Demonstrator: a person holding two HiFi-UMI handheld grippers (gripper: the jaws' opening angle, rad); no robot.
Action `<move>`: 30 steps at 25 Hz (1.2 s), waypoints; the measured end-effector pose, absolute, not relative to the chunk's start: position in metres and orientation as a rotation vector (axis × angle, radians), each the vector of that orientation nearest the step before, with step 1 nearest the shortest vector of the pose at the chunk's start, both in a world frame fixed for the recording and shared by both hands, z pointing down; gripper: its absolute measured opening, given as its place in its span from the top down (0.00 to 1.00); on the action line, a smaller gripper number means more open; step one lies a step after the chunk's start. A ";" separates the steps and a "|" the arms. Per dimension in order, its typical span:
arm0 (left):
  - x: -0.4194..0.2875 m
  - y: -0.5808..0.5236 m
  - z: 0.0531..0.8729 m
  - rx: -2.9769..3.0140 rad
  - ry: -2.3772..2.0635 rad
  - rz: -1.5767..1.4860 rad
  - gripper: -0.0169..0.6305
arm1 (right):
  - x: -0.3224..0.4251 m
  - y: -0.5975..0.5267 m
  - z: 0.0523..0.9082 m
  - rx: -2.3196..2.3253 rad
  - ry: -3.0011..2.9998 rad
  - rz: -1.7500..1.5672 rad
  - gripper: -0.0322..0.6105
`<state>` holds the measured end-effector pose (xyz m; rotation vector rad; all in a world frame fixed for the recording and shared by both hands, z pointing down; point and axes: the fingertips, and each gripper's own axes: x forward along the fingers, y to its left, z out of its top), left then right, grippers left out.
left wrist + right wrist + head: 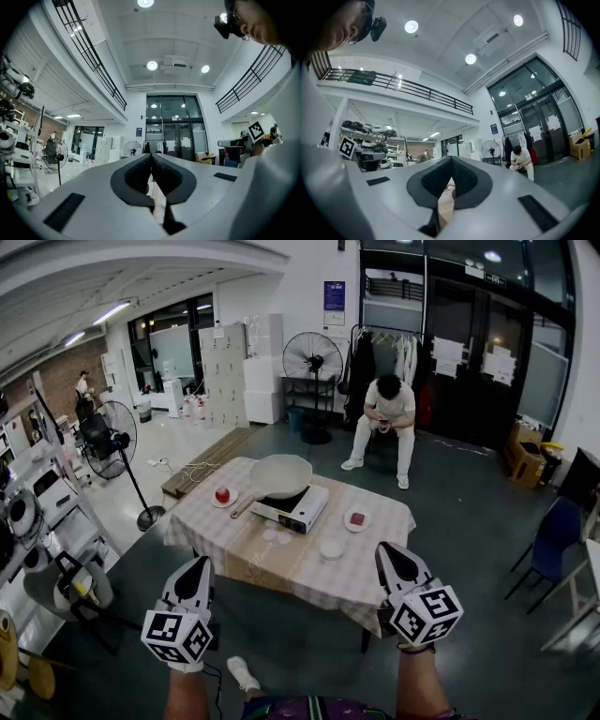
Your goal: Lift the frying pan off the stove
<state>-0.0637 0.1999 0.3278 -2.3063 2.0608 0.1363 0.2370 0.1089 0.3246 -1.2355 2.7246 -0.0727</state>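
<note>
A cream frying pan [277, 474] sits on a white portable stove [298, 511] in the middle of a table with a checked cloth [234, 559]. The pan's wooden handle [243, 506] points to the front left. In the head view my left gripper [200, 562] hovers short of the table's near left edge, shut and empty. My right gripper [384, 550] hangs over the near right edge, also shut with nothing in it. Both are well short of the pan. In the left gripper view the left gripper [151, 156] looks upward at the room; the right gripper [451, 160] shows its pads closed together.
On the table are a red apple on a small plate [223, 495], a plate with a red item [356, 519] and a small white dish [332, 547]. A person sits on a chair [388, 423] beyond the table. A standing fan [117, 439] is at the left, a blue chair [551, 538] at the right.
</note>
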 end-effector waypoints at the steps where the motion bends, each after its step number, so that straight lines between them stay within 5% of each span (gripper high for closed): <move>1: -0.062 0.202 0.328 -2.305 2.061 0.140 0.94 | 0.238 0.109 0.325 -1.234 2.727 -0.072 0.94; 30: -0.057 0.183 0.353 -2.311 2.112 -0.027 0.94 | 0.225 0.075 0.350 -1.118 2.724 -0.168 0.94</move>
